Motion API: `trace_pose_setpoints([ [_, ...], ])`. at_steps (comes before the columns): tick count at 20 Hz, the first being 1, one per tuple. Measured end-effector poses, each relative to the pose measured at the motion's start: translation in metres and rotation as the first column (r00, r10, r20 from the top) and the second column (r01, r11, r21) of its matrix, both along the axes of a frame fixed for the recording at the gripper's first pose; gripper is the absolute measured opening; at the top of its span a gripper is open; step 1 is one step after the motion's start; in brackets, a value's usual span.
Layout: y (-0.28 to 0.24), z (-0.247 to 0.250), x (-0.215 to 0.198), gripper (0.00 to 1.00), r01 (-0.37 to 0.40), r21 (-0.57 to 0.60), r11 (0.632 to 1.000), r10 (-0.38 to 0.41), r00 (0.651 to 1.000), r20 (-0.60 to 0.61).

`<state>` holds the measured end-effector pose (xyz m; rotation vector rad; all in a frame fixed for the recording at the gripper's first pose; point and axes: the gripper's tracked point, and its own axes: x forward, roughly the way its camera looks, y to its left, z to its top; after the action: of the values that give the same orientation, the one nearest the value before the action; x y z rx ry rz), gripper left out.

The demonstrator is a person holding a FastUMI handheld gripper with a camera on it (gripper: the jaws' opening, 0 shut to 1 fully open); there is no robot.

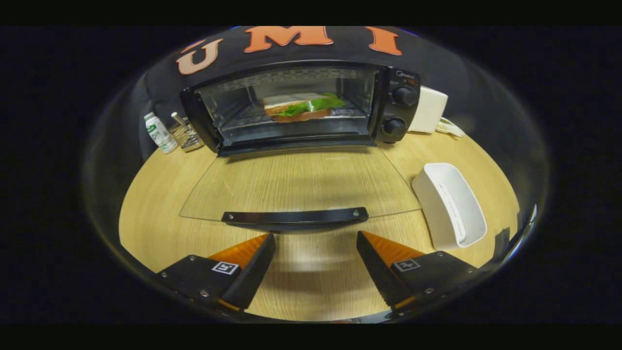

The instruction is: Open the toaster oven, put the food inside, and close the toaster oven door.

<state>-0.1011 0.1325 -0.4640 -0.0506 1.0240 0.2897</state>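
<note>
- Toaster oven stands at the far side of the table, its glass door dropped flat toward the near side, with the black handle on the door's near edge.
- Sandwich, the food, already lies on the rack inside the oven, so by my reading only the closing step is left.
- Gripper hovers just short of the handle, fingers spread apart and holding nothing; the handle lies just ahead of the tips and spans about the gap between them.
- Next move, as I judge it: get the fingers under or onto the handle, then swing the door up and away until it meets the oven front.
- Pose: gripper is aimed straight at the oven, level, centred on the door.
- White tray sits empty to the right of the door, clear of its swing.
</note>
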Motion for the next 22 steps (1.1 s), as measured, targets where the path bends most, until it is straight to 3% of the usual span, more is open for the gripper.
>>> trace_pose_setpoints([
  [5,0.007,-0.004,0.006,1.00,-0.010,-0.006,1.000,0.010,1.000,0.003],
  [11,0.011,0.025,0.017,1.00,0.003,0.035,0.999,-0.004,0.999,0.038],
  [22,0.033,0.101,0.097,0.99,0.014,0.099,0.995,-0.033,0.980,0.195],
])
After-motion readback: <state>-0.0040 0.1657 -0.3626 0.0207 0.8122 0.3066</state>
